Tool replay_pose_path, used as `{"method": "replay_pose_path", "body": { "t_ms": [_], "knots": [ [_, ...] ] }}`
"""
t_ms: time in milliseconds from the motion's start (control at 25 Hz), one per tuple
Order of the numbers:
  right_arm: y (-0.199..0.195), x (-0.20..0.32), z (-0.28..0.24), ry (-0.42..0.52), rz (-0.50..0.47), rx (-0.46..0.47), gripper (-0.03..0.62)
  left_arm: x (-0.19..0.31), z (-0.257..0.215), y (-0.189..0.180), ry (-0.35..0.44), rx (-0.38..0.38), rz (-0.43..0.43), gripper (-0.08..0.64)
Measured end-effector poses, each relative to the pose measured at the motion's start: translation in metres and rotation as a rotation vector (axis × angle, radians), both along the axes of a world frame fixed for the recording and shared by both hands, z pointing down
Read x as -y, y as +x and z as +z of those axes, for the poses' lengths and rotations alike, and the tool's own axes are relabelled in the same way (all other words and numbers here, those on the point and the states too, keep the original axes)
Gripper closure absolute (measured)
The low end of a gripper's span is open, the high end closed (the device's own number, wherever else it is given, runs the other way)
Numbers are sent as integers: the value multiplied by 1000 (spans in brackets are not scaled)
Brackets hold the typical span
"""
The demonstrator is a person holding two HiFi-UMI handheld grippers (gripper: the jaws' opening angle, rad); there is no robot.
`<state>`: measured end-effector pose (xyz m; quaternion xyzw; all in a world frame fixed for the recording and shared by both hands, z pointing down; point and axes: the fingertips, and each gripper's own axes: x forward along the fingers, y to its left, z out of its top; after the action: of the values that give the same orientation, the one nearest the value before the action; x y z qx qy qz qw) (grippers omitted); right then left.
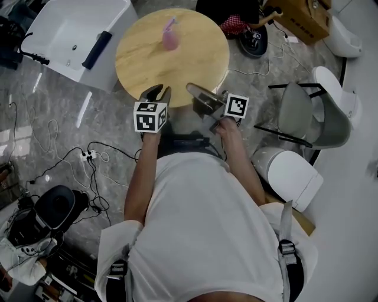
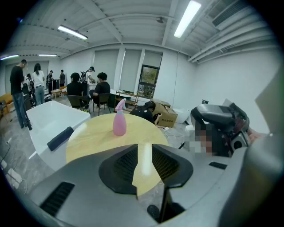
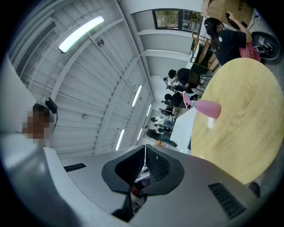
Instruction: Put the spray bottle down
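Two grippers are held low in front of the person, side by side, at the near edge of a round wooden table (image 1: 195, 62).

Left gripper (image 1: 158, 90): jaws apart by a narrow gap, nothing between them. In the left gripper view the tabletop (image 2: 88, 137) shows straight through the gap of the left gripper (image 2: 143, 148). It is level and pointed across the table.

Right gripper (image 1: 190, 87): jaws together at the tips, nothing caught. The right gripper view confirms this, since the pads of the right gripper (image 3: 145, 147) meet in a thin line. That view is rolled onto its side, so the table (image 3: 248, 111) runs up the right edge.

Spray bottle (image 1: 170, 38): pink, standing upright on the far half of the table, well apart from both grippers. Neither touches it. It also shows in the left gripper view (image 2: 119, 124), roughly in line with the jaws, and in the right gripper view (image 3: 205, 107).

Near floor, to the person's left: black cables (image 1: 97, 156) on grey marbled tiles. To the right stands a grey chair (image 1: 295, 109).

Beyond the table, left: a white bathtub (image 1: 59, 29) with a dark bar (image 1: 97, 49) lying across its rim. Beyond it, right: a cardboard box (image 1: 301, 17).

Farthest back, in the left gripper view, several people (image 2: 102, 88) sit at tables and others stand by the left wall.
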<state>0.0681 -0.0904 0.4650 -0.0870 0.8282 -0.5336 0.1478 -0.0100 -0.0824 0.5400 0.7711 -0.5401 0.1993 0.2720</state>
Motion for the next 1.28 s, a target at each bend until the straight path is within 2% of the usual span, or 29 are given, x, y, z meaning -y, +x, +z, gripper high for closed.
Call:
{"method": "replay_pose_path", "body": {
  "t_ms": [360,680,1280],
  "knots": [
    [14,-26,8,-14,-22,19,574,-31,1,18,-15,17,-15,459],
    [15,-27,-5,22,-10,45,574,-34,-4,12,-4,22,-19,460],
    [4,-27,-8,34,-9,21,574,-28,-7,4,16,-5,-6,463]
  ]
}}
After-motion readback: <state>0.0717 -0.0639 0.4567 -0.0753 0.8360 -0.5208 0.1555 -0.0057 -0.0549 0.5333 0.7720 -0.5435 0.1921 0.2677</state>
